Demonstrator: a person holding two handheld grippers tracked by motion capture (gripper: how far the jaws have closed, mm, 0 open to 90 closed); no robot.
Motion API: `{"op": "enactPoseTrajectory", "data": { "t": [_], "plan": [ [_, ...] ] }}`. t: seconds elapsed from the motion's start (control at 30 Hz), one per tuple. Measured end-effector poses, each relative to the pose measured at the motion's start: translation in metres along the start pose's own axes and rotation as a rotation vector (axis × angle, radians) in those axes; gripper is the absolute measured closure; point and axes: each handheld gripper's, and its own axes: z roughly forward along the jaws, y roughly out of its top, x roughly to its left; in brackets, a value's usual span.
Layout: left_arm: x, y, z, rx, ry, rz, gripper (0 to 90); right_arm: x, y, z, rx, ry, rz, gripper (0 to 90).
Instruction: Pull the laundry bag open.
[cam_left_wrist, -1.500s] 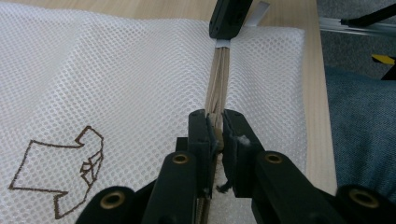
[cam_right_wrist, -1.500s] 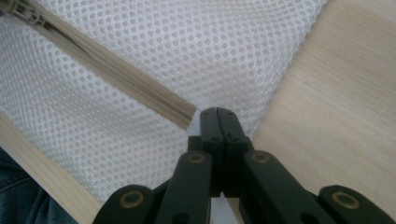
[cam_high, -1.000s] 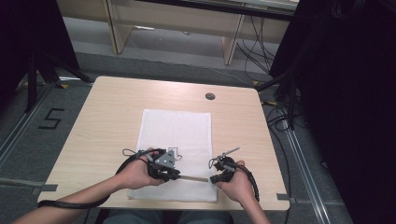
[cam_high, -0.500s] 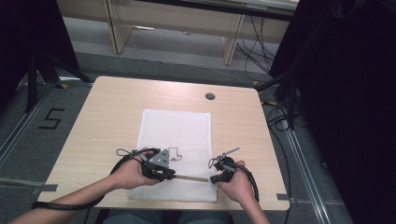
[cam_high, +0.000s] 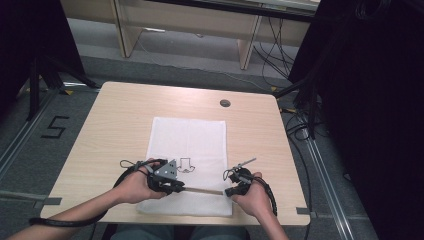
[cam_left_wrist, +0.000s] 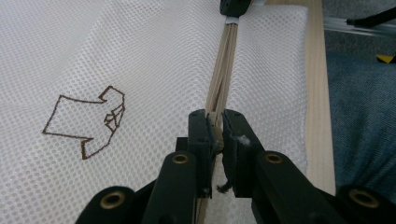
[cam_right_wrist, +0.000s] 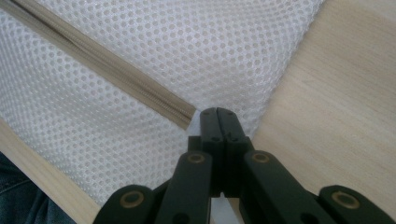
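A white mesh bag (cam_high: 187, 142) lies flat on the table, with a beige zipper (cam_high: 202, 190) running along its near edge. My left gripper (cam_high: 176, 188) is shut on the zipper pull, and its jaws pinch the beige tape (cam_left_wrist: 223, 74) in the left gripper view (cam_left_wrist: 215, 125). My right gripper (cam_high: 229, 191) is shut on the bag's fabric at the zipper's right end. In the right gripper view its closed tips (cam_right_wrist: 218, 112) sit just past the zipper (cam_right_wrist: 116, 70). A brown outline drawing (cam_left_wrist: 88, 122) marks the mesh.
The wooden table (cam_high: 115, 120) has bare surface to the left, right and far side of the bag. A round cable hole (cam_high: 225, 103) sits near its far edge. Shelving and cables stand on the floor beyond the table.
My left hand has edged slightly to the left along the zipper line. The right hand has stayed where it was.
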Motion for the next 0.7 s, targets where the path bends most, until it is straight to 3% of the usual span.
{"op": "enactPoseTrajectory", "data": {
  "t": [0.03, 0.13, 0.37, 0.5, 0.63, 0.7],
  "plan": [
    [0.001, -0.001, -0.001, -0.021, -0.009, -0.015, 82.1, 0.0, 0.0, 0.0, 0.002, 0.001, -0.002, 90.0],
    [0.001, -0.003, -0.003, -0.015, -0.007, -0.028, 82.0, 0.0, 0.0, 0.0, 0.007, 0.005, -0.002, 90.0],
    [0.004, -0.007, -0.009, 0.004, 0.015, -0.005, 82.1, 0.0, 0.0, 0.0, 0.006, 0.004, -0.002, 90.0],
    [0.007, -0.015, -0.017, 0.001, 0.022, -0.037, 82.1, 0.0, 0.0, 0.0, 0.006, 0.004, -0.004, 90.0],
    [0.004, -0.018, -0.016, -0.003, 0.025, -0.027, 82.1, -0.002, 0.001, 0.0, 0.003, 0.011, -0.029, 90.0],
    [0.004, -0.02, -0.016, -0.006, 0.026, -0.031, 82.1, 0.0, 0.0, 0.0, 0.006, 0.005, -0.006, 90.0]
  ]
}}
